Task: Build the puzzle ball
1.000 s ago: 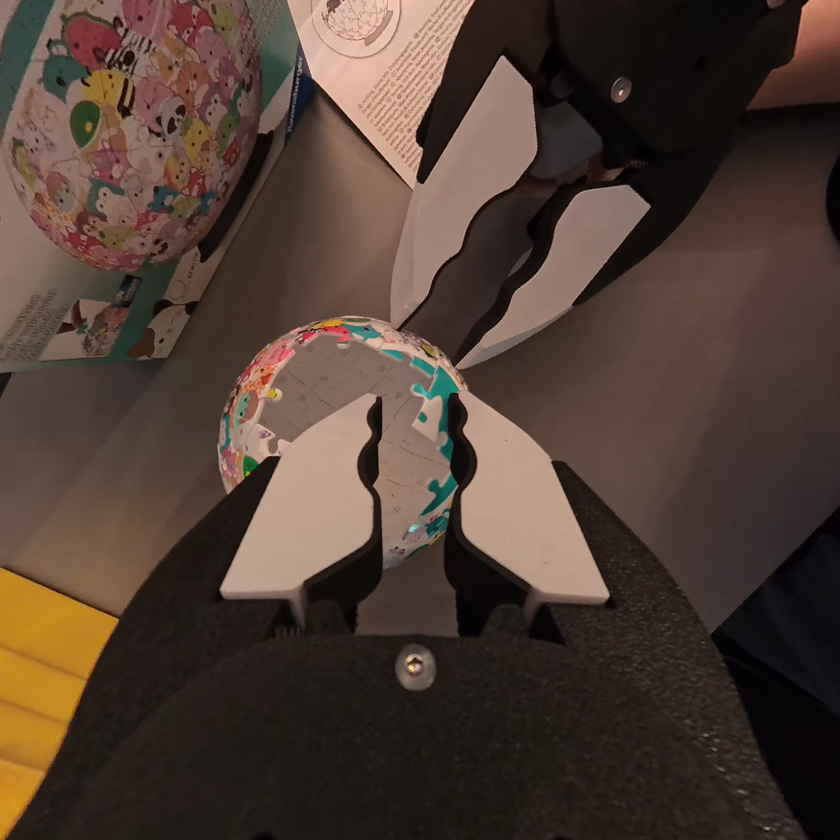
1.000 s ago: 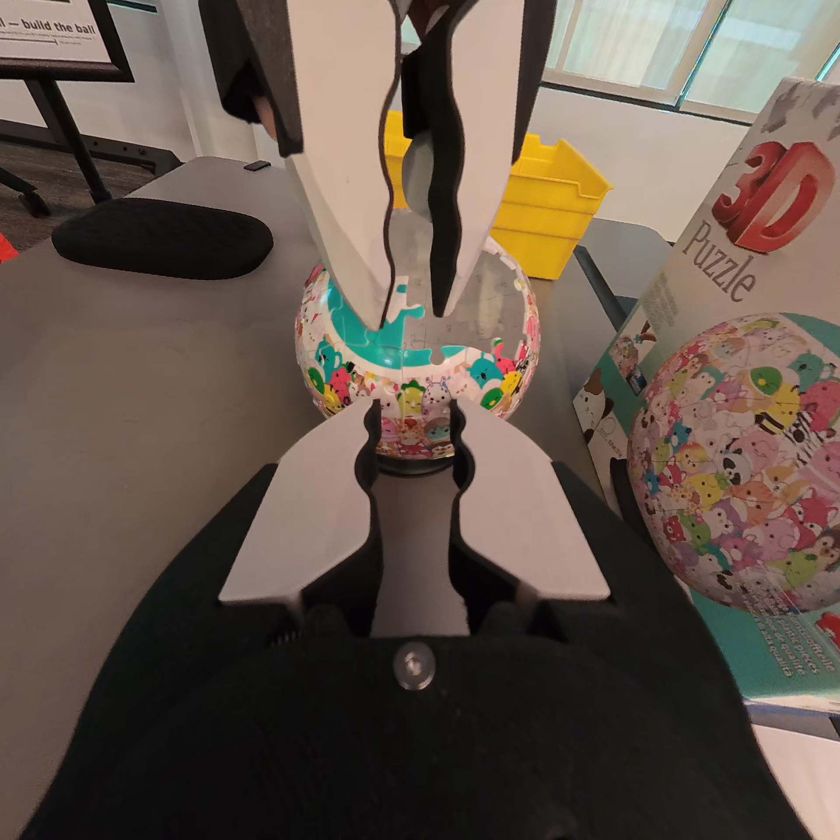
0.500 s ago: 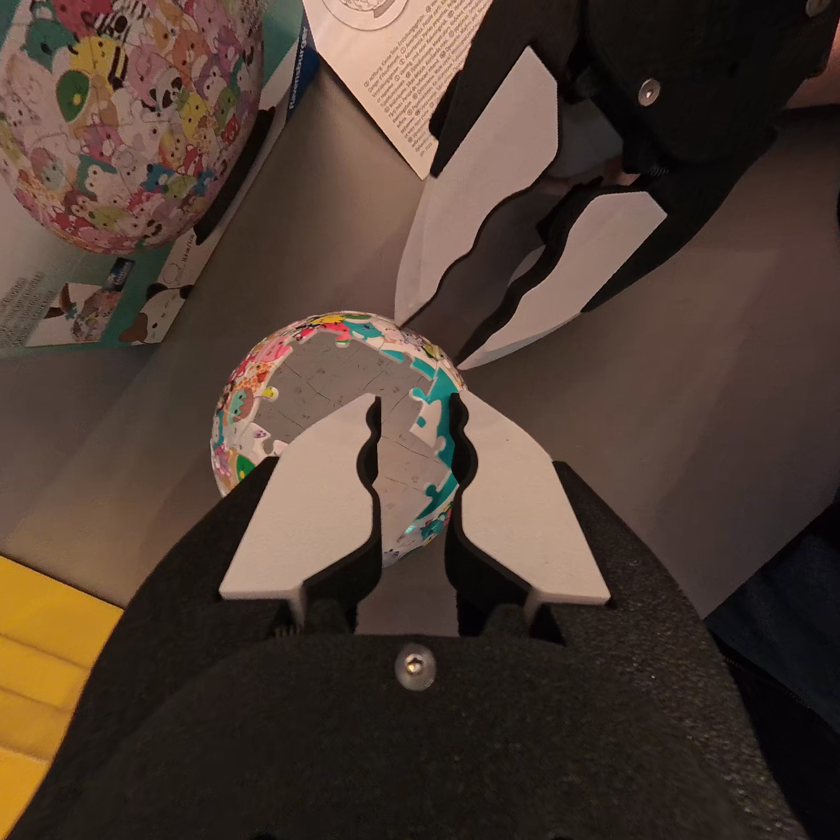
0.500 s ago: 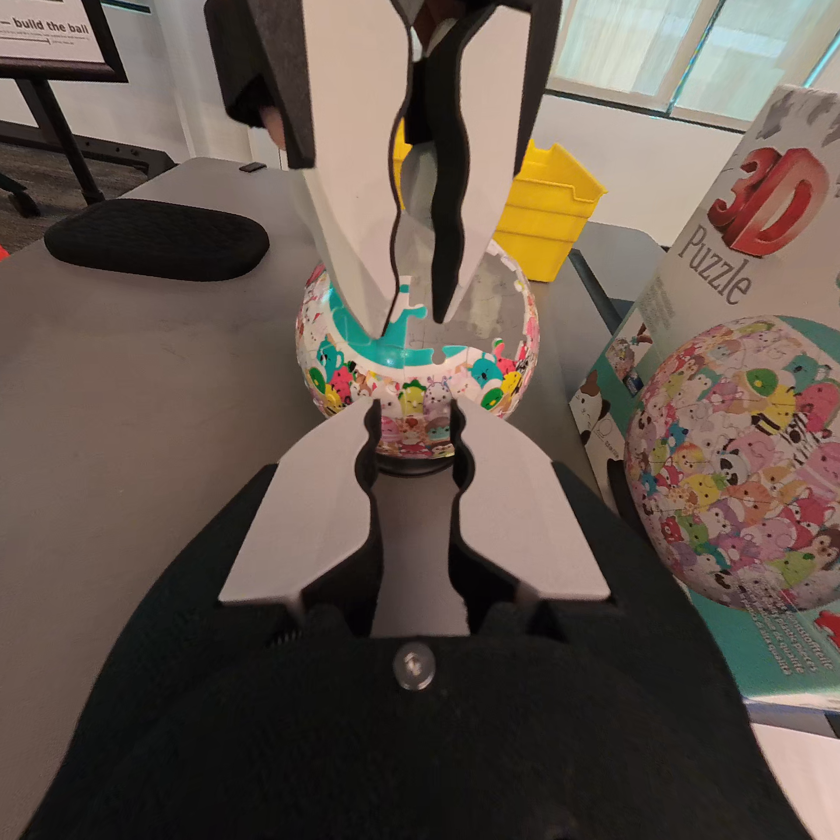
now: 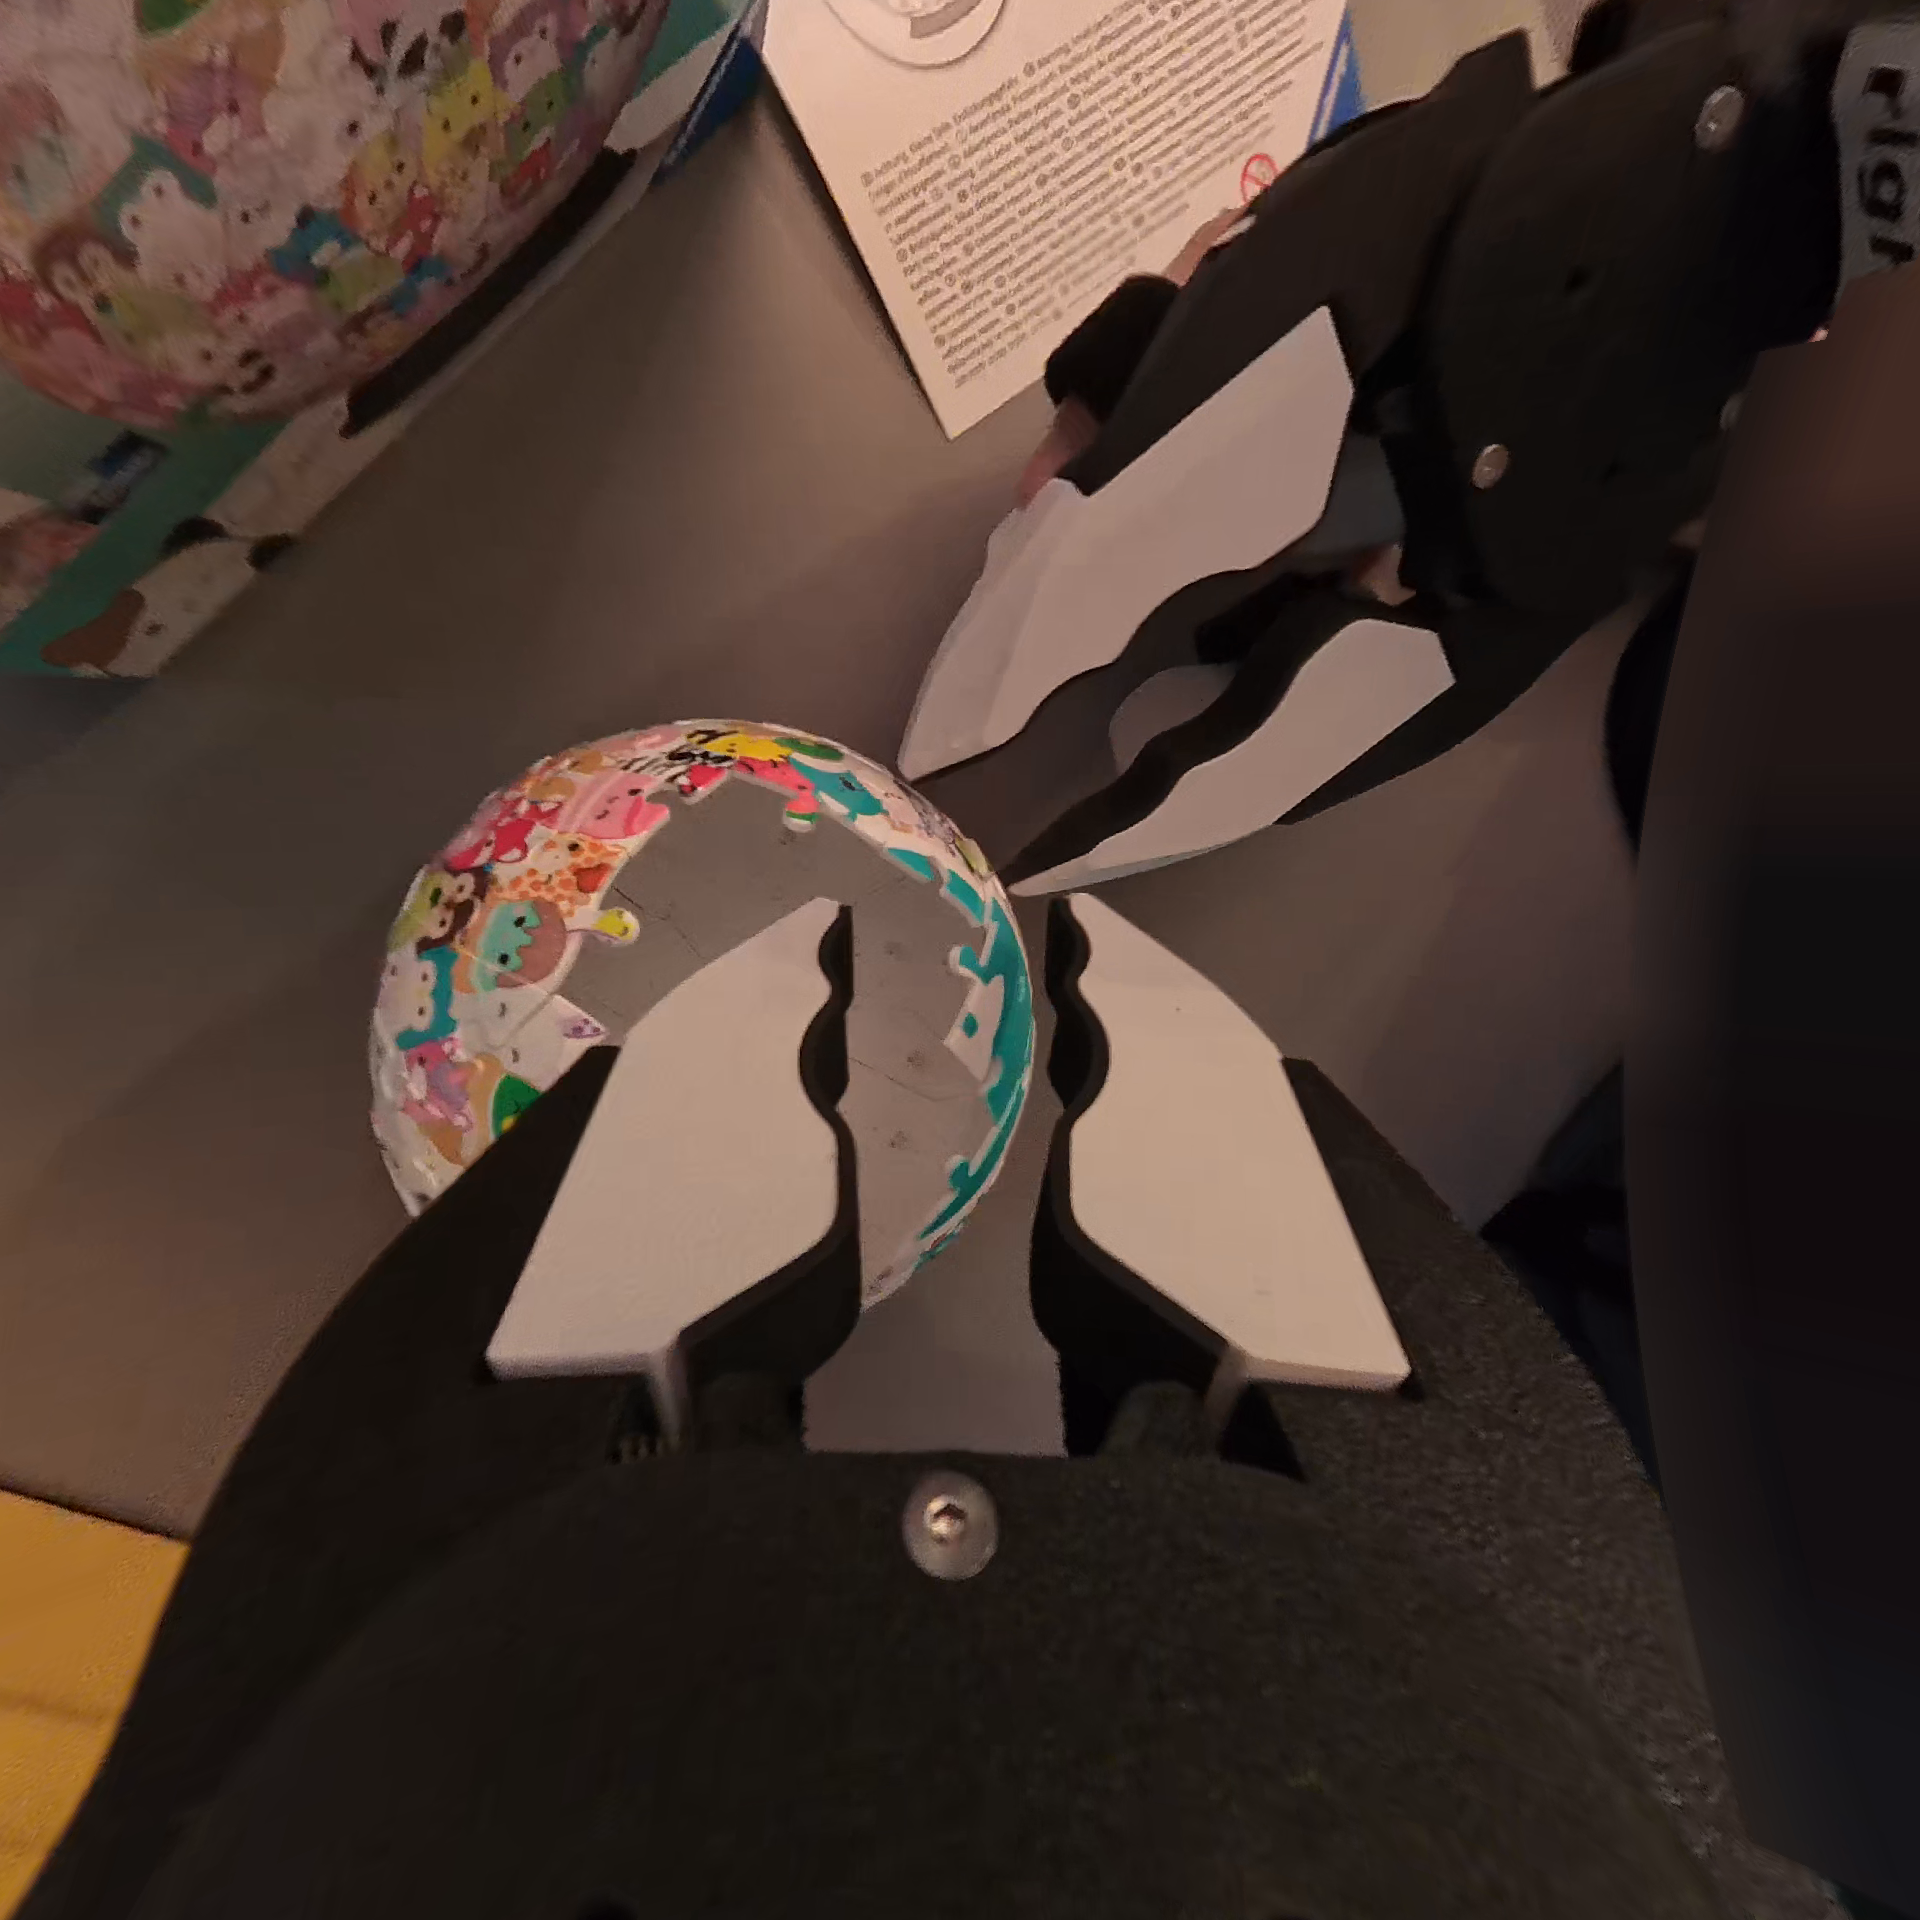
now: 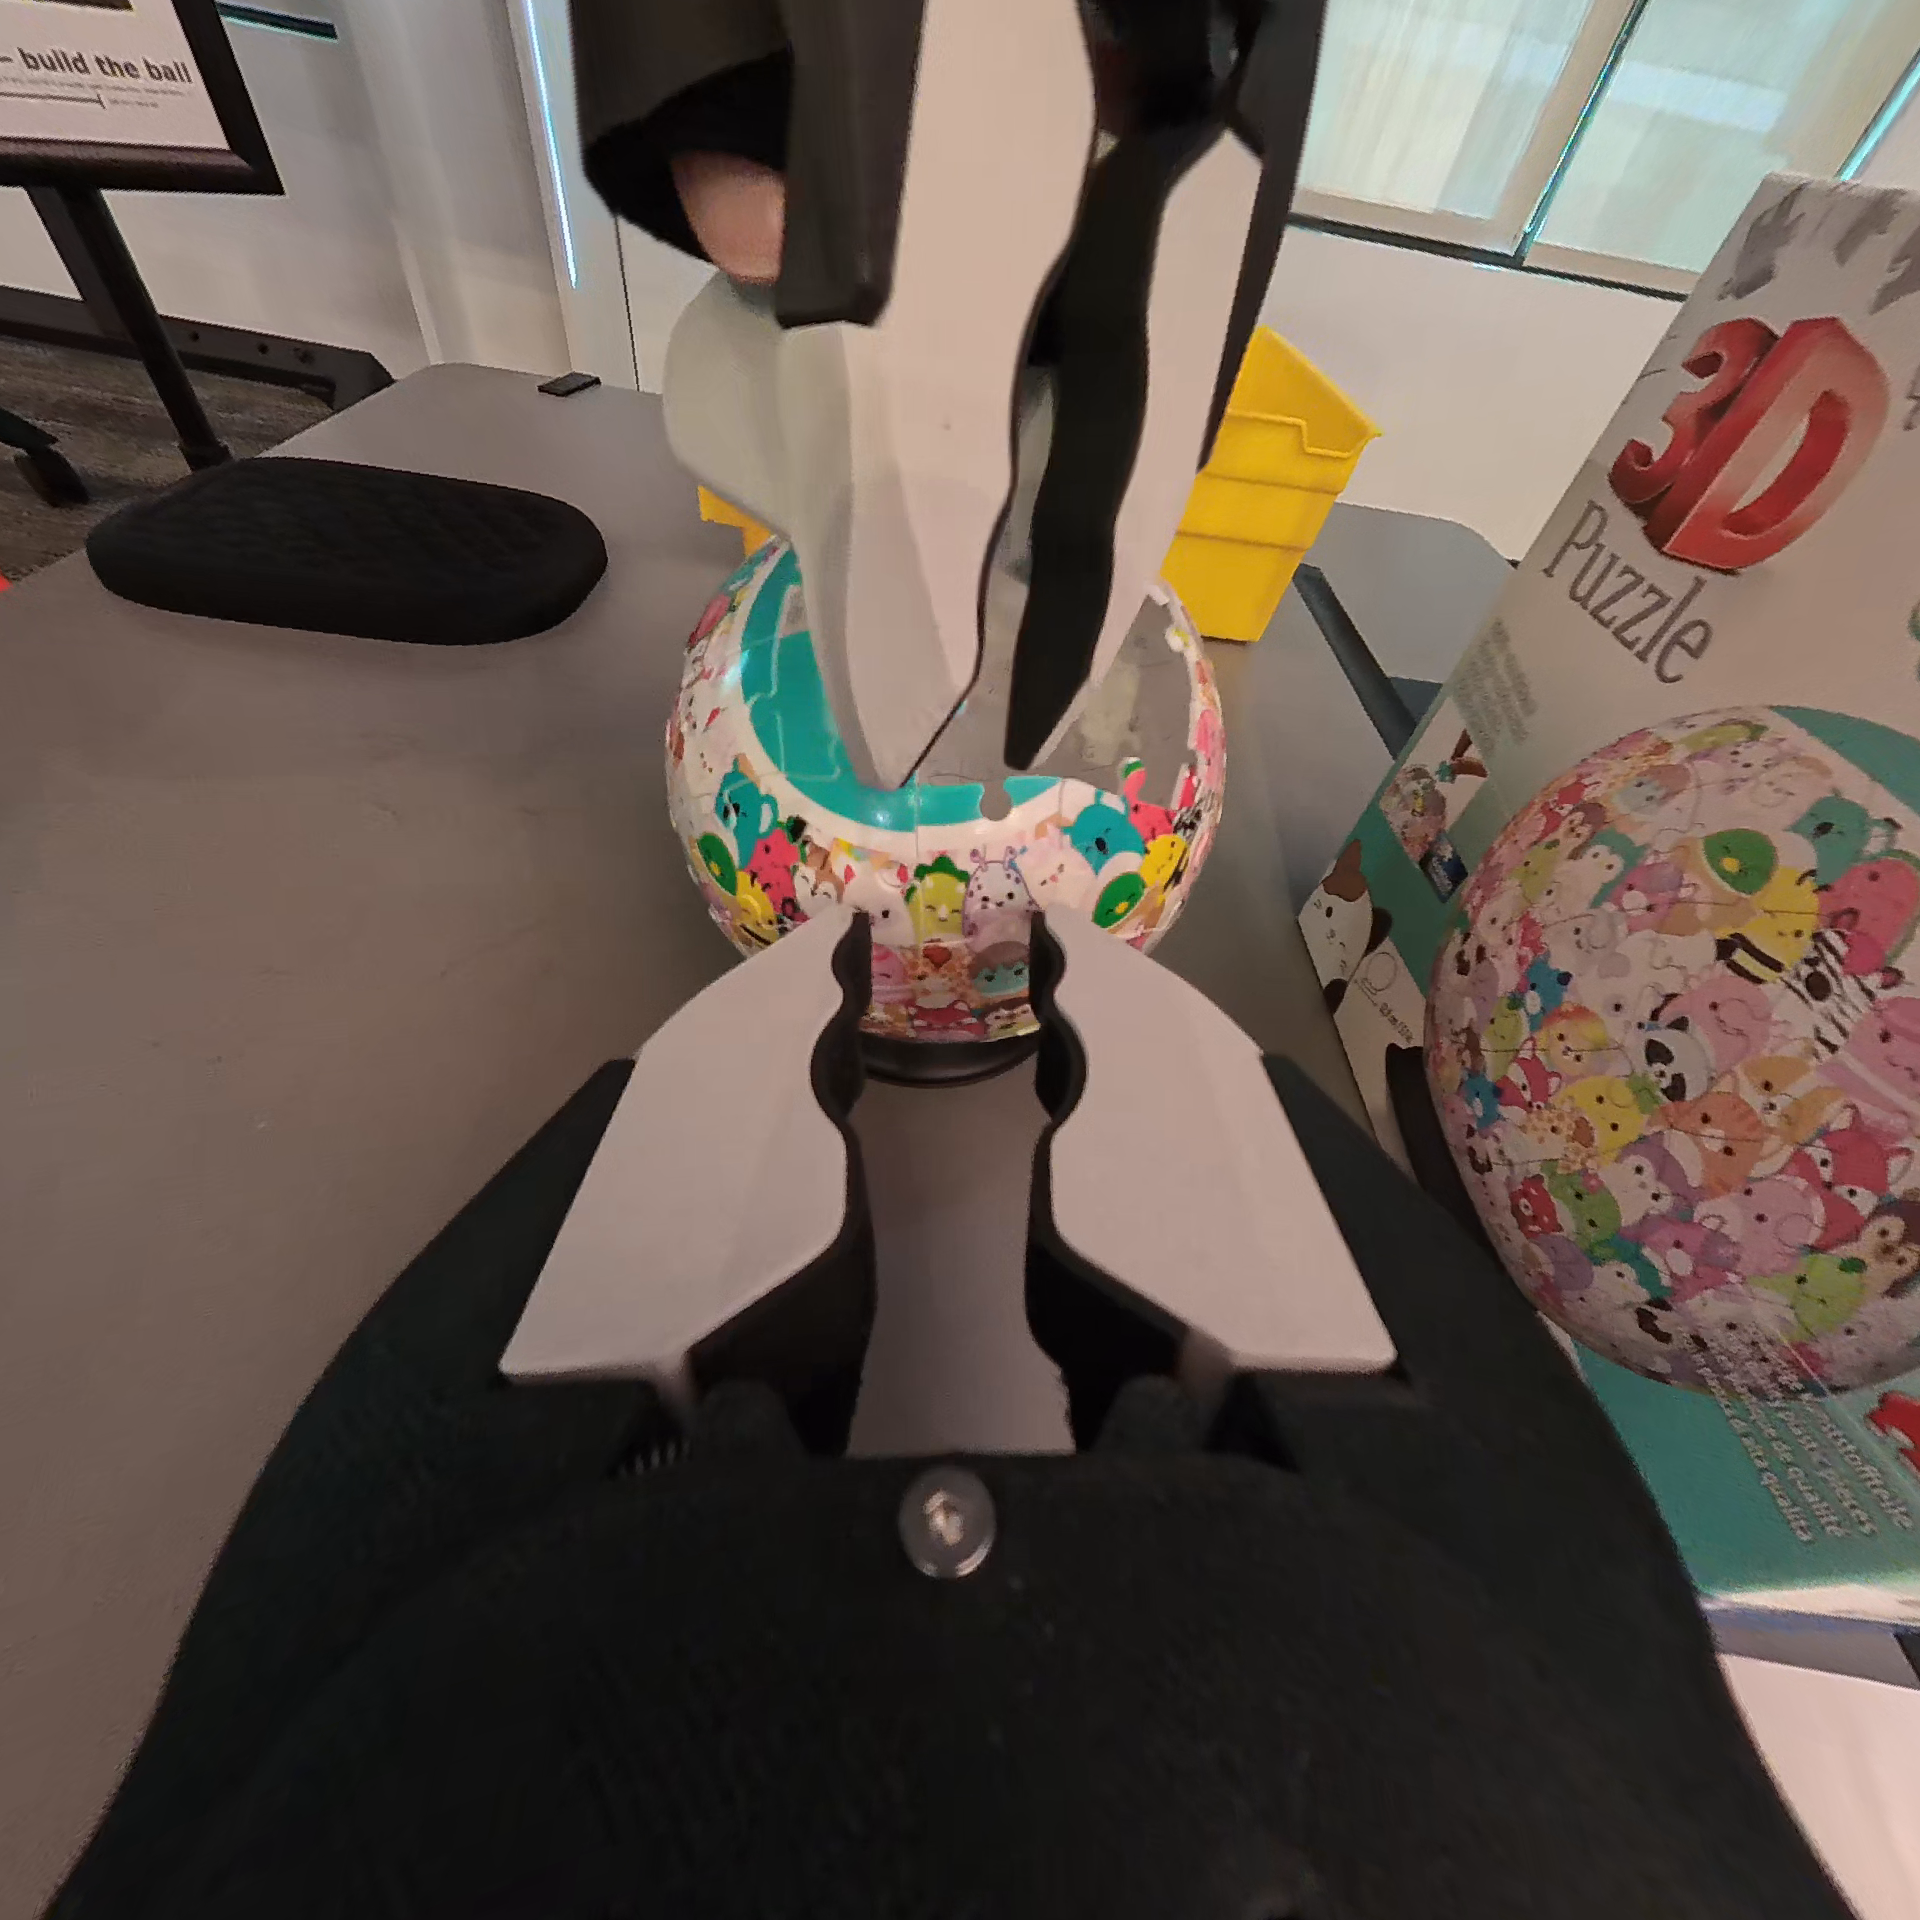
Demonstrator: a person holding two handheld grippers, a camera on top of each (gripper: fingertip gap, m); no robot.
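puzzle ball (image 6: 940,831), still missing its upper pieces, sits on a small dark stand on the grey counter (image 6: 312,831). left gripper (image 6: 961,753) hangs over the ball's open top, fingers narrowly apart and empty, tips at the teal rim. right gripper (image 6: 945,940) is just beside the ball's near side, fingers parted, holding nothing. puzzle box (image 6: 1683,987) stands nearby.

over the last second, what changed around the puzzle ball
The right hand-held gripper drew back from the puzzle ball, its tips now beside the rim. The left hand-held gripper tilted above the opening, its jaws apart as before. Neither holds anything. Ball, box and yellow bin stayed put.
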